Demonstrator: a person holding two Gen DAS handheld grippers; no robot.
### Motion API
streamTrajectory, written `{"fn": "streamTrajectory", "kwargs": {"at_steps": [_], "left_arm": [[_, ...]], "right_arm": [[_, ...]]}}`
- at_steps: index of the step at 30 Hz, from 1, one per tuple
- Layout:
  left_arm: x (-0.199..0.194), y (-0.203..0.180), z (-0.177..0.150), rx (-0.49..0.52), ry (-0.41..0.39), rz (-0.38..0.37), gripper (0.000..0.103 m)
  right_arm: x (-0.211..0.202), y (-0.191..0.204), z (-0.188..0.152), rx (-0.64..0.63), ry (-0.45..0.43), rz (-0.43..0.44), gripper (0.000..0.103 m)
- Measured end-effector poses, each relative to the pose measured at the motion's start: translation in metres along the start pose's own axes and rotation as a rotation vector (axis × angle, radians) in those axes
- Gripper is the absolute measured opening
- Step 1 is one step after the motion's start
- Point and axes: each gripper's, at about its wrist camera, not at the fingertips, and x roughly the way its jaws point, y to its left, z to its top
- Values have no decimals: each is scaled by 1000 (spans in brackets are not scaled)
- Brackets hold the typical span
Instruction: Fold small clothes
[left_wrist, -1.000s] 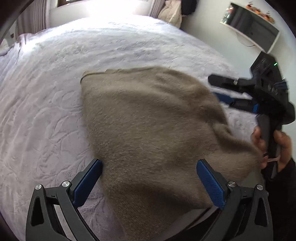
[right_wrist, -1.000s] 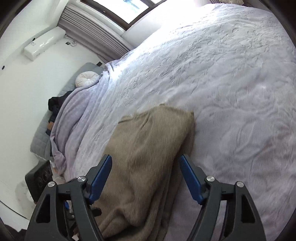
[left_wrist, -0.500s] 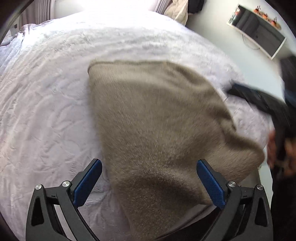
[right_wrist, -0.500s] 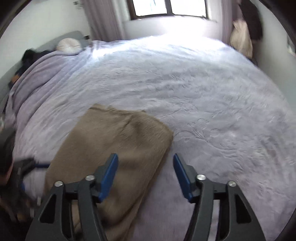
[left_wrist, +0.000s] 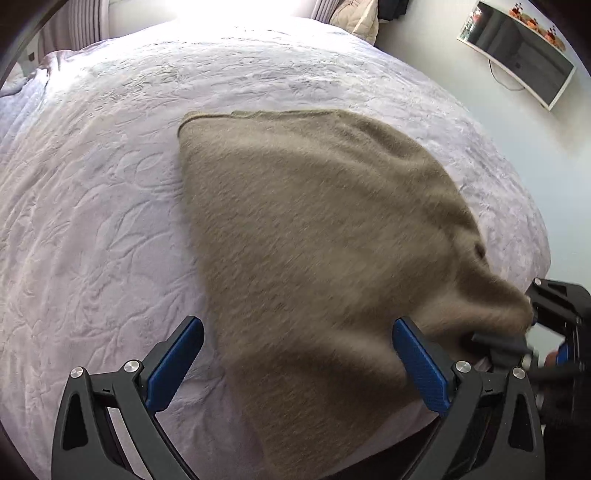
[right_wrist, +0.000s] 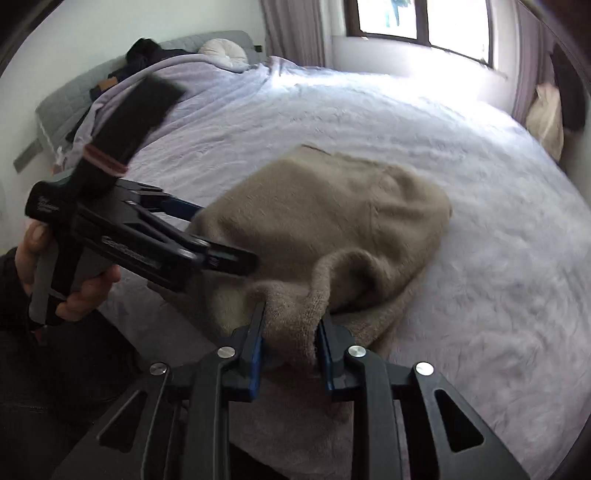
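Two black two-finger grippers with blue pads work on one fuzzy tan-brown knitted garment that lies on a pale lilac embossed bedspread, near the bed's close edge. The right gripper has just been closing, and its jaws now pinch a bunched fold of the garment's near edge, the knit squeezed tight between both pads and lifted a little off the cover. The left gripper hovers above the same garment with its jaws spread wide, the pads on either side of the cloth and clear of it. In the right wrist view a bare hand grasps that left tool's handle beside a dark sleeve. A wall-mounted dark screen hangs beyond the bed, and a bright window stands behind it.
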Motion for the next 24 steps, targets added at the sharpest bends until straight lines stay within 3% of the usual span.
{"fn": "streamTrajectory", "kwargs": {"at_steps": [5,9,12,14,15,17,21,22,23,24], "left_arm": [[15,14,-12,-41,32,-68,102],[-13,15,-19,-24,-28,-63,102],[-42,20,-22,7,-109,-37,102],[-52,27,-19,-8,-139,-13,102],[-51,31,-18,-21,-134,-15,102],[-42,35,-19,-29,-97,1,102],[-11,39,-32,5,-8,42,102],[-3,47,-35,-12,22,40,103],[-2,54,-36,-33,25,8,103],[-3,58,-36,-47,23,-18,103]], "right_arm": [[5,-24,-43,125,79,6,17],[-14,-18,-40,128,69,-16,21],[-41,-12,-21,103,-12,-64,43],[-59,-2,-5,69,-113,-60,68],[-62,4,1,54,-145,-31,71],[-57,12,16,26,-165,37,71],[-7,9,27,19,-69,98,71],[9,2,25,35,-25,79,68],[25,-8,18,69,30,39,58],[32,-21,10,111,49,50,55]]}}
